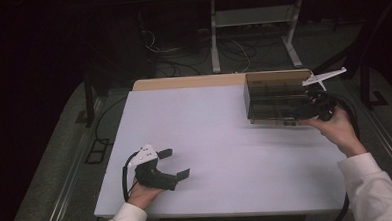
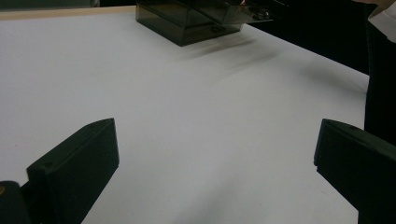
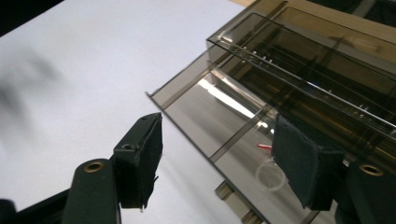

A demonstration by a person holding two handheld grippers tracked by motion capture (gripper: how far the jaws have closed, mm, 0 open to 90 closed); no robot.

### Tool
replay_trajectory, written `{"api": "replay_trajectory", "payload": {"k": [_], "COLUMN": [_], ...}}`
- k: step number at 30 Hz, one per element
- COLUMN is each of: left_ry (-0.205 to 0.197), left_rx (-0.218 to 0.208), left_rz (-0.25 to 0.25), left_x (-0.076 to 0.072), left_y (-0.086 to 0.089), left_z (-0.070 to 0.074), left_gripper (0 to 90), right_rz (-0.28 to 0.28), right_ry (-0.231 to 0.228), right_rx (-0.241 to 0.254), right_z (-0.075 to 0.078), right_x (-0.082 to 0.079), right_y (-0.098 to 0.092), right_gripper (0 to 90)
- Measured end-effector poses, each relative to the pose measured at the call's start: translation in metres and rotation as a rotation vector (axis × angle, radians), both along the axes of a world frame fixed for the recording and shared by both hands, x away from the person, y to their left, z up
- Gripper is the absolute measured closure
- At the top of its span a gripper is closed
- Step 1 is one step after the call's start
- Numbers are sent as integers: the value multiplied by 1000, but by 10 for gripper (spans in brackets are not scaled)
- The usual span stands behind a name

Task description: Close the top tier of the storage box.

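Over the smoky organiser box (image 3: 299, 84), right gripper (image 3: 219, 158) fingers spread, seemingly empty; left gripper (image 1: 174, 164) fingers open.

I see the box (image 1: 276, 103) on the table (image 1: 220, 139) at its far right corner, its lower drawer (image 3: 224, 126) pulled out toward my right gripper (image 1: 311, 107), which sits just at the box's near right end. My left gripper (image 1: 174, 164) rests on the table's near left part, well apart from the box.
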State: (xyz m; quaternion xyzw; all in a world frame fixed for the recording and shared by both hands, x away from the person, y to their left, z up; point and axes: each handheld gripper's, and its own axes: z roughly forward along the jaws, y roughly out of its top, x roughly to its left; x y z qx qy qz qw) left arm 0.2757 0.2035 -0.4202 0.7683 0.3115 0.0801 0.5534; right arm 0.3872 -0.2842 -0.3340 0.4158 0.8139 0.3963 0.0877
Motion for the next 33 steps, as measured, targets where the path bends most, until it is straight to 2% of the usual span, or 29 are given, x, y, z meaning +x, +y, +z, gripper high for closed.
{"api": "replay_trajectory", "payload": {"k": [10,15,23,33], "left_ry": [-1,-1,0,0], "left_rx": [0,1,1,2], "left_rz": [1,1,0,1], "left_x": [0,0,0,0], "left_y": [0,0,-1,-1], "left_z": [0,0,0,0], "left_gripper": [0,0,0,0], "right_rz": [80,93,119,160], "right_ry": [22,26,63,103], "right_rx": [2,10,26,22], "right_z": [-1,-3,-10,-23], "right_x": [-11,-15,-20,-25], "right_y": [2,0,-3,-2], "right_gripper": [430,474,527,656]}}
